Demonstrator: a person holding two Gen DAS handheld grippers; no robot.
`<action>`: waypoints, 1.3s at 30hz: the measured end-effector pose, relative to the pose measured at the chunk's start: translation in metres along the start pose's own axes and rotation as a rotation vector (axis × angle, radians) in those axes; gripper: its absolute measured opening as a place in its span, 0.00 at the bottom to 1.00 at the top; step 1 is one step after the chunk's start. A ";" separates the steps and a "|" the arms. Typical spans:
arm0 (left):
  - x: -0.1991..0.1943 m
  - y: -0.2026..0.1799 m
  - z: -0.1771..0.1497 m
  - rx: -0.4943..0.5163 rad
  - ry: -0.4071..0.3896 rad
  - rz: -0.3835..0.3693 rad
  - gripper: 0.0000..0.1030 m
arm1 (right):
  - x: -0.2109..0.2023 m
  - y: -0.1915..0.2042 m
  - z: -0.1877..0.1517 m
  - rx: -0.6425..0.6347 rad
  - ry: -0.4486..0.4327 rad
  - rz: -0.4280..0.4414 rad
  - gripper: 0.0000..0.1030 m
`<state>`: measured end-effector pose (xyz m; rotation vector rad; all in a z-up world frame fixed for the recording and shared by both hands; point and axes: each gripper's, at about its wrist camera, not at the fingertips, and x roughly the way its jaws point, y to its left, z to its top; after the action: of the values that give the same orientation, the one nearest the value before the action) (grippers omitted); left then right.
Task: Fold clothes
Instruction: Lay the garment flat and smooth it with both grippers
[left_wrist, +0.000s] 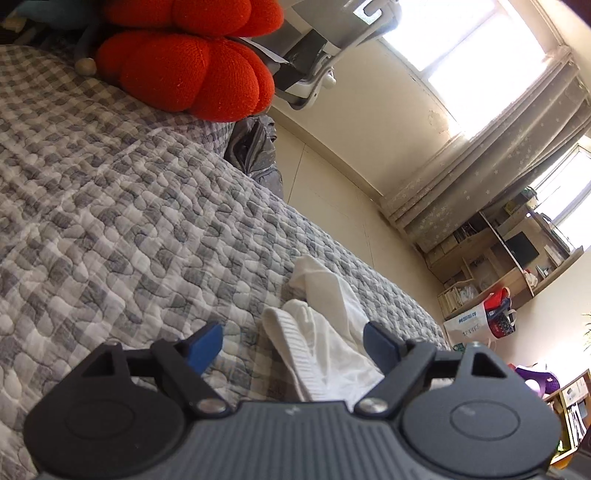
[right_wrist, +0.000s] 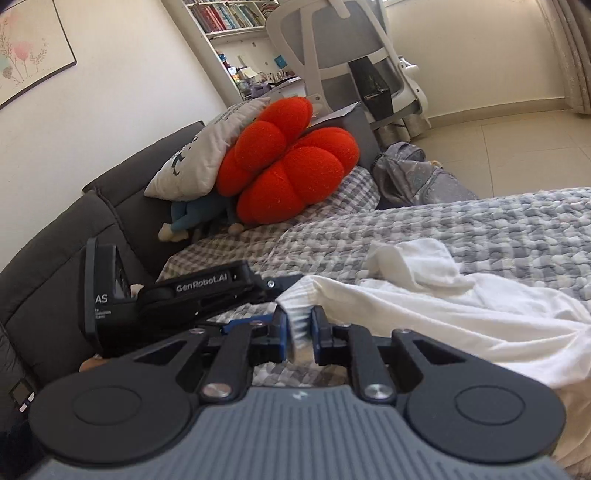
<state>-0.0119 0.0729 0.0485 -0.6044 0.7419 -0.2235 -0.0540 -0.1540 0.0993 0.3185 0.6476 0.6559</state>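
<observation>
A white garment (left_wrist: 325, 350) lies crumpled on the grey checked quilt (left_wrist: 129, 221). Its ribbed hem runs between the fingers of my left gripper (left_wrist: 291, 341), which stands wide open just above it, the cloth nearer the right-hand finger. In the right wrist view the same garment (right_wrist: 461, 310) spreads to the right, a loose fold (right_wrist: 413, 262) bunched behind it. My right gripper (right_wrist: 301, 332) is shut on the ribbed hem (right_wrist: 299, 317), which stands up between its blue pads. The left gripper's housing (right_wrist: 184, 295) reaches in from the left, close to that hem.
A red pumpkin-shaped cushion (right_wrist: 291, 166) and a white pillow (right_wrist: 199, 155) lean on the dark sofa back (right_wrist: 55, 240). A white office chair (right_wrist: 343, 55) and a grey bag (right_wrist: 413, 177) stand on the tiled floor beyond the quilt's edge.
</observation>
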 end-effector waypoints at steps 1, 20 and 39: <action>-0.003 0.002 0.001 0.003 0.000 0.024 0.82 | 0.007 0.009 -0.004 -0.027 0.041 0.029 0.22; 0.041 -0.031 -0.031 0.170 0.156 0.085 0.82 | -0.070 -0.061 -0.014 0.162 -0.122 -0.247 0.42; 0.000 -0.027 0.026 0.269 -0.053 0.179 0.05 | -0.078 -0.077 -0.028 0.240 -0.147 -0.269 0.42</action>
<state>0.0064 0.0619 0.0794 -0.2858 0.6957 -0.1383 -0.0839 -0.2611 0.0774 0.4879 0.6153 0.2946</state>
